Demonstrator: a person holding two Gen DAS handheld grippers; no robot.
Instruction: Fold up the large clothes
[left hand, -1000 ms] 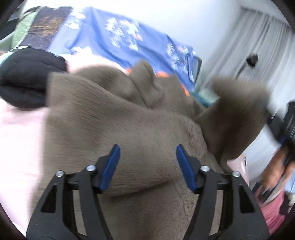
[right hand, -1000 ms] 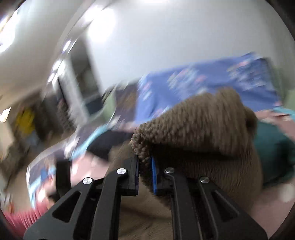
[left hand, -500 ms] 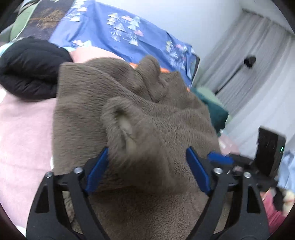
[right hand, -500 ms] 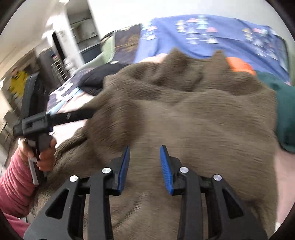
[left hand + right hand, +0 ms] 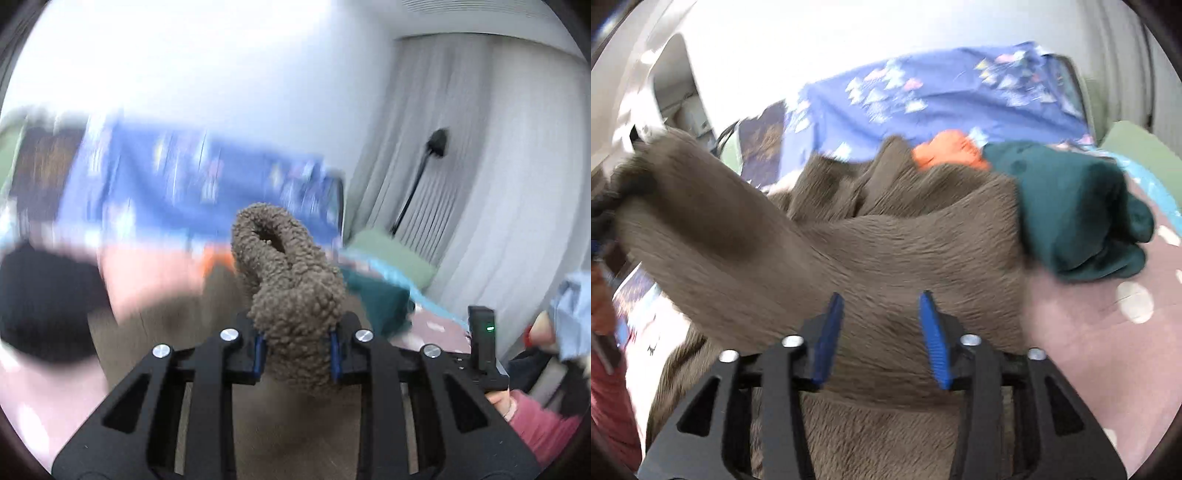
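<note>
A large brown fleece garment (image 5: 886,251) lies spread on the pink bed cover. My left gripper (image 5: 297,349) is shut on a bunched sleeve end of the brown fleece garment (image 5: 291,295) and holds it lifted, the cuff curling above the jaws. In the right wrist view that lifted sleeve stretches up to the left (image 5: 701,214). My right gripper (image 5: 882,339) is open and empty, just above the garment's body, blue pads apart.
A dark green folded garment (image 5: 1078,214) and an orange item (image 5: 945,151) lie at the garment's far right. A black garment (image 5: 44,302) lies left. A blue patterned sheet (image 5: 942,96) covers the back. White curtains (image 5: 480,166) and a stand are right.
My left gripper has closed on the sleeve and lifted it up off the garment. My right gripper let go of the fleece and opened wider over the garment body.
</note>
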